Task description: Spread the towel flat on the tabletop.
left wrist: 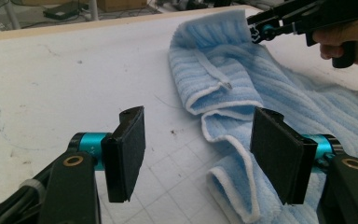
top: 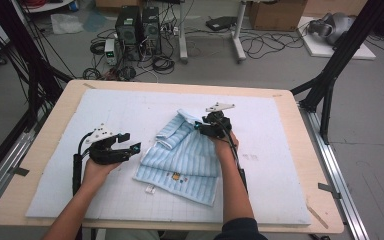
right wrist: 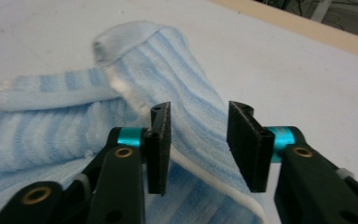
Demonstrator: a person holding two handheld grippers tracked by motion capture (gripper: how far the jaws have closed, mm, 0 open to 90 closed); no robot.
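While the light-blue striped towel (top: 185, 155) lies crumpled near the middle of the surface (top: 45, 150), spread over a pale gridded mat (top: 105, 115), both tools hang beside it with nothing gripped. One side of the cloth is folded back on itself toward the far edge, making a raised ridge with a white hem, and the flatter part runs down toward the near edge. On that near part sits a small sewn patch (top: 176, 176) with a yellow-brown square and a few coloured dots; any writing on it is too small to read, and so is the little white tag (top: 150, 189) sticking out at the hem. At the left edge of the towel, the left tool (top: 132, 148) is released, its pads wide apart and bare, and in the left gripper view the folded hem lies just beyond its jaws. Above the raised fold on the far side, the right tool (top: 198, 126) is released too: the right gripper view shows its pads parted with the striped cloth lying below and behind the gap, not pinched.
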